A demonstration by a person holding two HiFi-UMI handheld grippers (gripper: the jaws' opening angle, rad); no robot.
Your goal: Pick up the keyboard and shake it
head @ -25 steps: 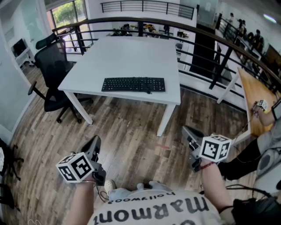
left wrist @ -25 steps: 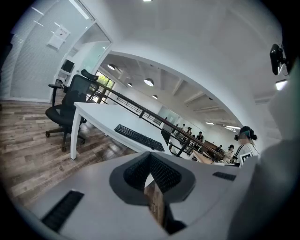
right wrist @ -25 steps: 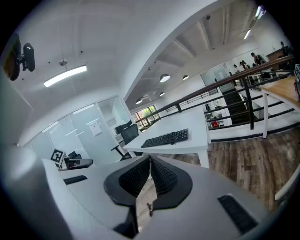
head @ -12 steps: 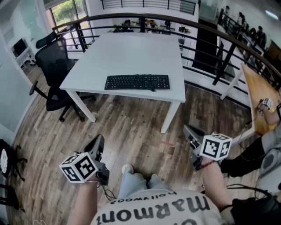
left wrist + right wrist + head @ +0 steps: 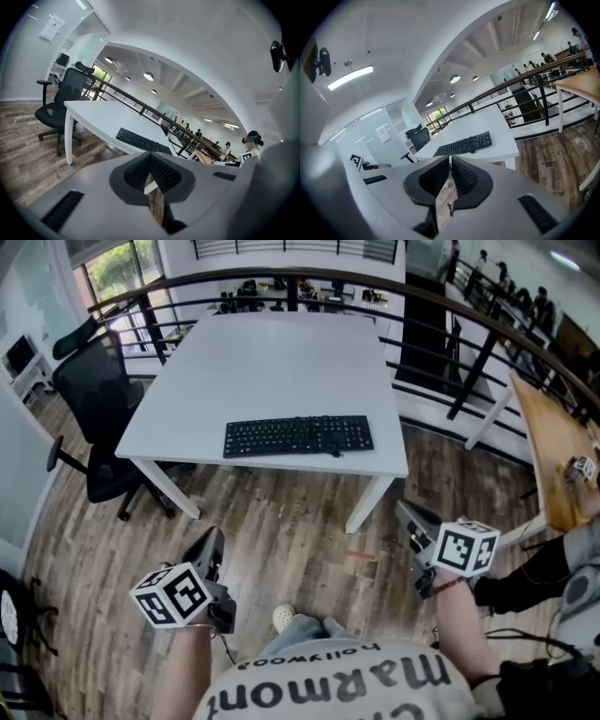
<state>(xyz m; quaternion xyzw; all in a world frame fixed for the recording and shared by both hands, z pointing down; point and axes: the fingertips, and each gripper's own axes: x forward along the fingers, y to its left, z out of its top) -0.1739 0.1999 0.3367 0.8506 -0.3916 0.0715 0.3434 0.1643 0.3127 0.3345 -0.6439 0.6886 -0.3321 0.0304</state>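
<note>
A black keyboard lies near the front edge of a white table; it also shows in the left gripper view and the right gripper view. My left gripper hangs over the wooden floor well short of the table, jaws shut and empty. My right gripper is held to the right of the table's front leg, jaws shut with nothing between them. Both point toward the table, apart from the keyboard.
A black office chair stands left of the table. A dark railing curves behind it. A wooden desk with a seated person is at the right. Wooden floor lies between me and the table.
Both grippers and the head have moved forward toward the table; the table and keyboard sit larger and nearer in the head view. The jaws stay shut.
</note>
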